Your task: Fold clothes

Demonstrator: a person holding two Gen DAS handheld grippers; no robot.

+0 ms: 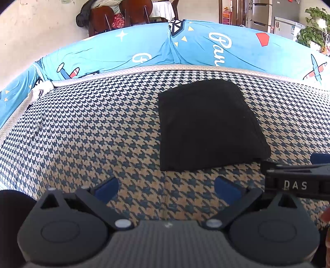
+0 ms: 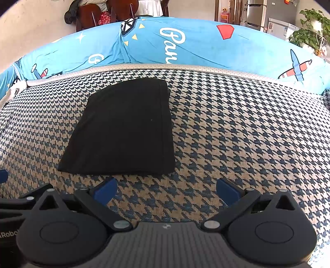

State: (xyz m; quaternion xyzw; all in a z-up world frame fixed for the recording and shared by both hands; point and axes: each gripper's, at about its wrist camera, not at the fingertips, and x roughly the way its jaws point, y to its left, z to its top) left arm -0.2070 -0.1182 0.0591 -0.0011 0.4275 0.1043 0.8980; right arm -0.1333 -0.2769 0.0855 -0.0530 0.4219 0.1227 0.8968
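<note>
Folded black garment (image 1: 210, 125) on houndstooth cover (image 1: 92, 127)

Left gripper (image 1: 166, 188) level, low, fingers spread, empty; right gripper (image 2: 166, 188) alongside, likewise spread, empty; garment flat ahead, between them, touching neither; blue printed bolster (image 2: 196, 43) behind.

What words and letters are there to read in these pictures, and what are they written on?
"DAS": white letters on the right tongs' black body, seen from the left wrist.
"Robo", cut off by the frame edge: on the left tongs' body, seen from the right wrist.
"Pan", cut off below, in white script: on the blue cartoon sheet.
Writing on the dark door far behind: too small to read.
</note>
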